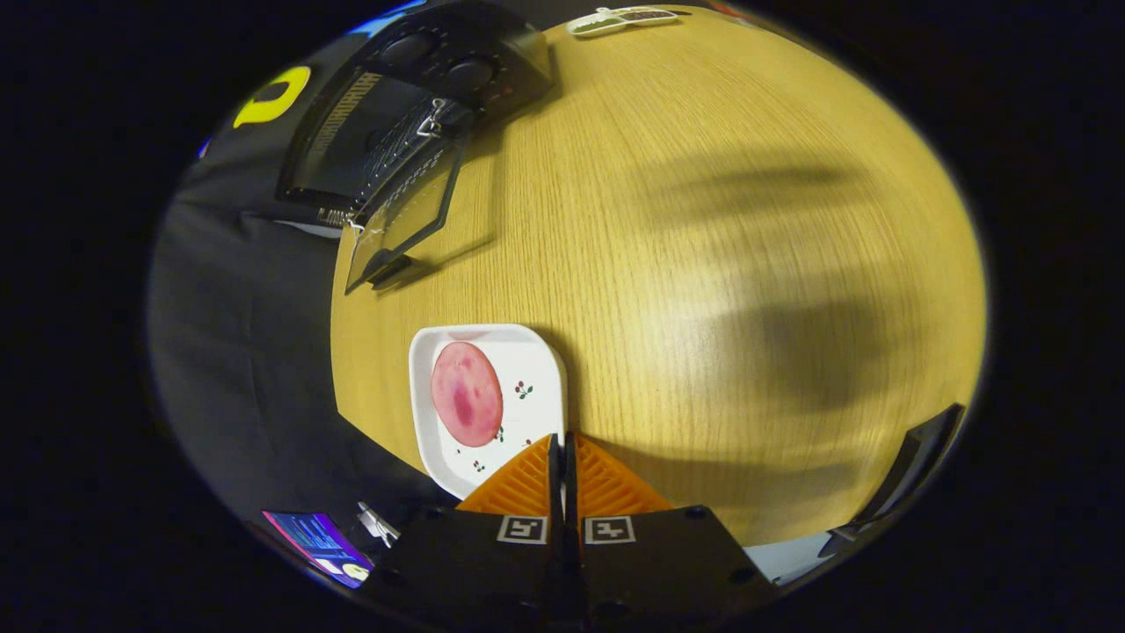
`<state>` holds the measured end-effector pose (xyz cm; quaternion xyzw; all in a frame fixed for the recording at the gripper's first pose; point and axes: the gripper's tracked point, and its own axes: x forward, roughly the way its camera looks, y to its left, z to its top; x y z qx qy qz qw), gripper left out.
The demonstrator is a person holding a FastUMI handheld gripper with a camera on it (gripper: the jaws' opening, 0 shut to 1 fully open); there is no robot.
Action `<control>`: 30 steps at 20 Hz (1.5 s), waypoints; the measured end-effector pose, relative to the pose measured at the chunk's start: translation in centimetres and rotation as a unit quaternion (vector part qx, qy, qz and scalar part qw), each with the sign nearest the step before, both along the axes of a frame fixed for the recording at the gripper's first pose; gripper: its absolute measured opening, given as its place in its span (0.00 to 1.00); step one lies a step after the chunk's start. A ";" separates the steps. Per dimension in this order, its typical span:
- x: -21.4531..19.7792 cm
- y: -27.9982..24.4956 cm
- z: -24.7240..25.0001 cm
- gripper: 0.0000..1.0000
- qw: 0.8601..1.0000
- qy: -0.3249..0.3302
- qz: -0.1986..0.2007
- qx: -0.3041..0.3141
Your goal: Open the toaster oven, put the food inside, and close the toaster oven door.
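— Where's the food?

— A round pink slice (467, 394) lies on a white plate (536, 360) near the desk (703, 264) edge, just ahead of the fingers (527, 479) and a little to their left.

— And the fingers?

— Pressed together, nothing between them (their tips overlap the plate's near corner).

— The toaster oven?

— The toaster oven (422, 114) sits well beyond the plate, its glass door (406, 211) hanging open over the desk.

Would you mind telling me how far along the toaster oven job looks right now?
Done: the toaster oven door hangs open. In hand: nothing yet; the tool is shut and empty, its fingers over the near edge of the white plate, where the pink slice of food lies. Left: pick up the food, put it inside, close the door.
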<state>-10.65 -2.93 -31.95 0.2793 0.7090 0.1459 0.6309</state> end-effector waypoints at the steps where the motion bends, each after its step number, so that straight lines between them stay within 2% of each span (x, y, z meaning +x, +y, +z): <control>1: -0.5 0.6 0.2 0.02 1.000 0.005 -0.006 0.009; 5: -1.5 2.6 1.3 0.02 0.999 -0.001 -0.038 0.034; 11: 0.4 6.4 3.8 0.02 0.990 -0.038 -0.119 0.058; 19: 4.4 12.8 7.2 0.02 0.966 -0.082 -0.229 0.084; 25: 9.1 15.3 7.6 0.02 0.945 -0.102 -0.305 0.062; 30: 13.7 16.1 6.8 0.02 0.921 -0.104 -0.372 0.054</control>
